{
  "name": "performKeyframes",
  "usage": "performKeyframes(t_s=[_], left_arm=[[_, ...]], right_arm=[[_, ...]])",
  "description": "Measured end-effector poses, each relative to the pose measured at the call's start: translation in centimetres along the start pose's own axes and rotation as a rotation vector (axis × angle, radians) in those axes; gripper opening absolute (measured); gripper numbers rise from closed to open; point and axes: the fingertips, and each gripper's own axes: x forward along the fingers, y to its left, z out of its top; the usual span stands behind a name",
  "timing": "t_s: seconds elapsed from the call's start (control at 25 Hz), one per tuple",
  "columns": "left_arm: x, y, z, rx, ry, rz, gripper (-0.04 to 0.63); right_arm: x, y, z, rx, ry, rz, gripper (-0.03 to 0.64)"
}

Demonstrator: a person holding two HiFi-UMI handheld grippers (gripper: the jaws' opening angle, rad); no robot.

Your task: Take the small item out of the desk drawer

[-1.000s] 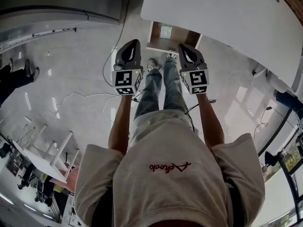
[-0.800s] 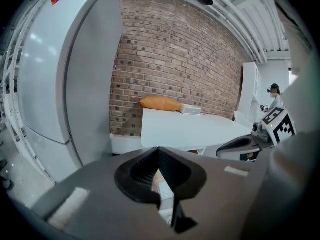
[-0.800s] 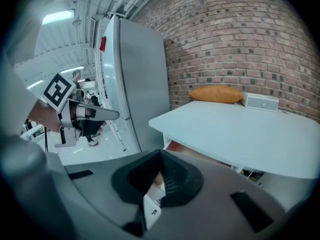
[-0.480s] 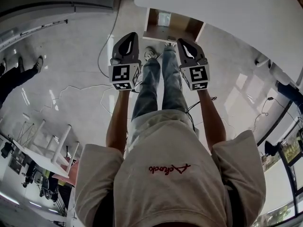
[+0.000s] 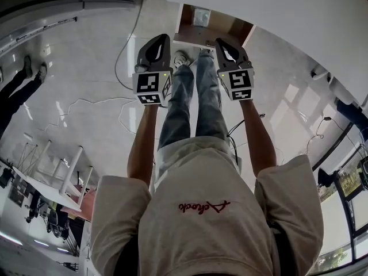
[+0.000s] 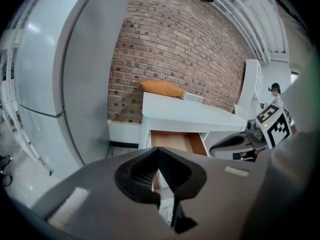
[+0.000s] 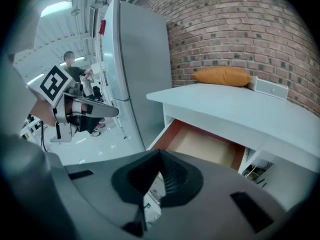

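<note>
One small pale item (image 5: 201,17) is seen at the back of the open drawer (image 5: 230,25), upper middle of the head view. It is judged light and boxy, probably rigid; its material cannot be told at this size. A hold across two opposite sides from above is judged best. A slick casing could slip, so a centred pinch is advised.

Nothing else is seen in the drawer. Its brown floor is bare toward the front in both gripper views, and the item is not made out there. The drawer is pulled out from under the white desk (image 5: 287,16) at the top of the frame.

Both tongs are held short of the drawer, just below it in the head view and apart from the item. The left gripper (image 5: 161,39) is left of centre and the right gripper (image 5: 223,42) is right of centre. Both pairs of jaws are closed together with nothing between them, so opening is needed before any grasp.

An orange cushion (image 7: 222,75) and a grey box (image 7: 271,88) are set on the desk top by the brick wall (image 7: 240,29).
</note>
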Motion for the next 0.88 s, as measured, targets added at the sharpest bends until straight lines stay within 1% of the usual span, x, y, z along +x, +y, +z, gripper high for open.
performKeyframes(t_s=[0.16, 0.28, 0.4, 0.6, 0.76, 0.88], left_arm=[[0.9, 0.5, -0.5, -0.018, -0.004, 0.002, 0.009], [1.5, 0.3, -0.8, -0.025, -0.006, -0.001, 0.009], [2.1, 0.3, -1.1, -0.03, -0.01, -0.003, 0.009], [2.0, 0.3, -2.2, -0.048, -0.005, 0.005, 0.009], [1.7, 0.3, -2.9, -0.058, 0.001, 0.009, 0.009], [1.6, 0.1, -3.4, -0.062, 0.001, 0.008, 0.009]], right_arm=[[2.9, -0.1, -0.6, -0.087, 0.045, 0.018, 0.011], [5.0, -0.4, -1.3, -0.217, 0.1, 0.029, 0.011], [7.3, -0.7, -2.2, -0.319, 0.15, 0.052, 0.011], [10.1, -1.1, -4.8, -0.416, 0.249, 0.076, 0.011], [12.1, -1.4, -6.6, -0.525, 0.322, 0.095, 0.012], [13.3, -1.9, -7.2, -0.551, 0.349, 0.101, 0.012]])
